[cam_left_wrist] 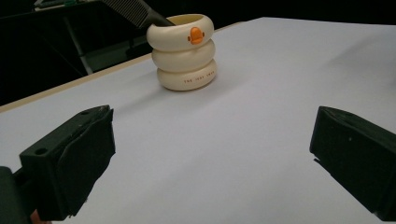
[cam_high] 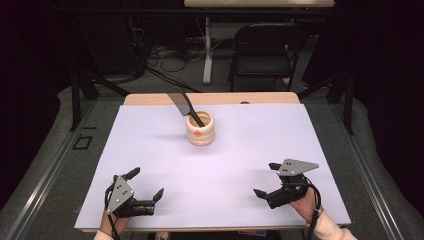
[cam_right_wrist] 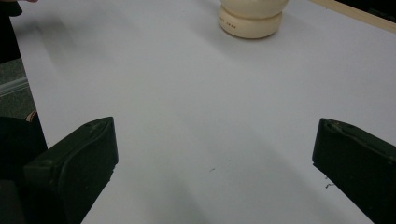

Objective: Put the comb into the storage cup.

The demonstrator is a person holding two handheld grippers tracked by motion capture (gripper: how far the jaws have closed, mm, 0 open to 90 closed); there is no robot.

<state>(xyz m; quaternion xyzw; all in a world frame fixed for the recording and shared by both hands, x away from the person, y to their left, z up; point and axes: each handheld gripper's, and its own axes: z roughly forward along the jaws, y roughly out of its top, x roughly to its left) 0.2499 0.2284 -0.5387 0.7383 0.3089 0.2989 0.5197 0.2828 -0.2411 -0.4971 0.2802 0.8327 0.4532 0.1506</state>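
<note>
We hold both claws, left (cam_high: 147, 184) and right (cam_high: 267, 179), spread wide over the tabletop (cam_high: 150, 145), well apart from the cup (cam_high: 200, 128) holding a comb (cam_high: 181, 103).

One cream holder (cam_high: 200, 131) of three stacked rings stands on the tabletop (cam_high: 250, 150), bearing one orange mark (cam_left_wrist: 196, 35) on its top ring. One black comb (cam_high: 184, 106) leans inside it. Two grippers rest at the near edge, the left gripper (cam_high: 148, 184) and the right gripper (cam_high: 266, 179), each with two black jaws set wide apart and one grey plate. One folding chair (cam_high: 263, 50) stands beyond the tabletop.
</note>
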